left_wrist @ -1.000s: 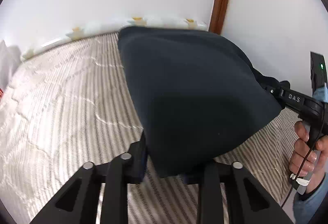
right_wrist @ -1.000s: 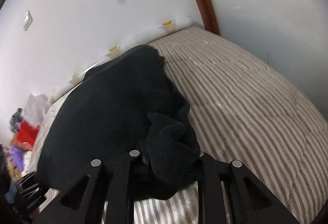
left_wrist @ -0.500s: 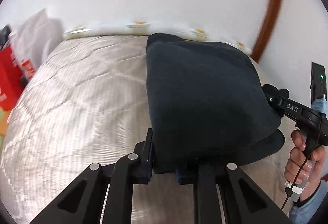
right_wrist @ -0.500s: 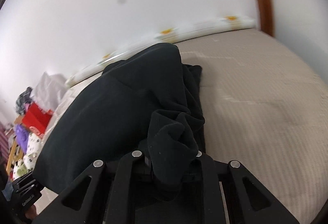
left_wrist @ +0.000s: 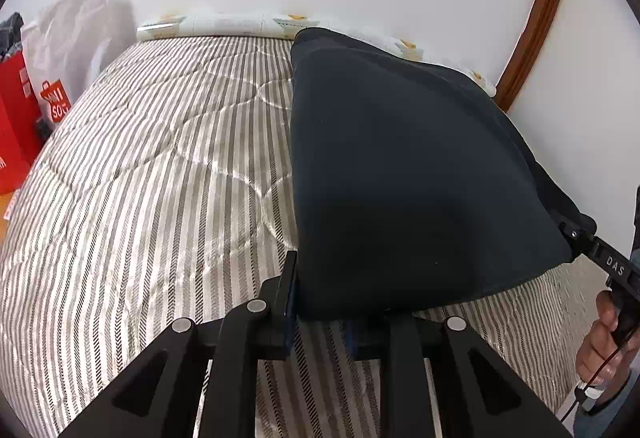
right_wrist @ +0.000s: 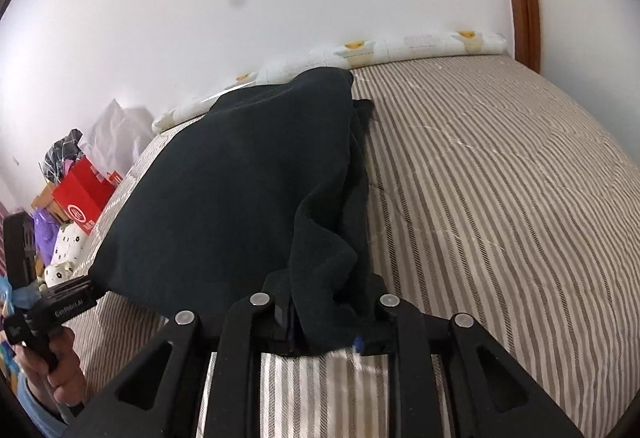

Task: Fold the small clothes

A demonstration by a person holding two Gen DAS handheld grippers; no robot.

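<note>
We hold the dark navy knitted garment (left_wrist: 400,173) stretched above the striped quilted bed (left_wrist: 152,173); our left tongs (left_wrist: 320,302) and right tongs (right_wrist: 324,322) each pinch a corner, their jaws easing apart slightly.

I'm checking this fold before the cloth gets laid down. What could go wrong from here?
1. Both grippers' jaws are opening while the dark garment is between them, so a corner may slip free early from the left gripper or the right gripper.
2. At the right gripper the fabric is bunched, which may leave a lumpy edge.
3. The garment's far end lies close to the wall side of the striped bed cover.
</note>
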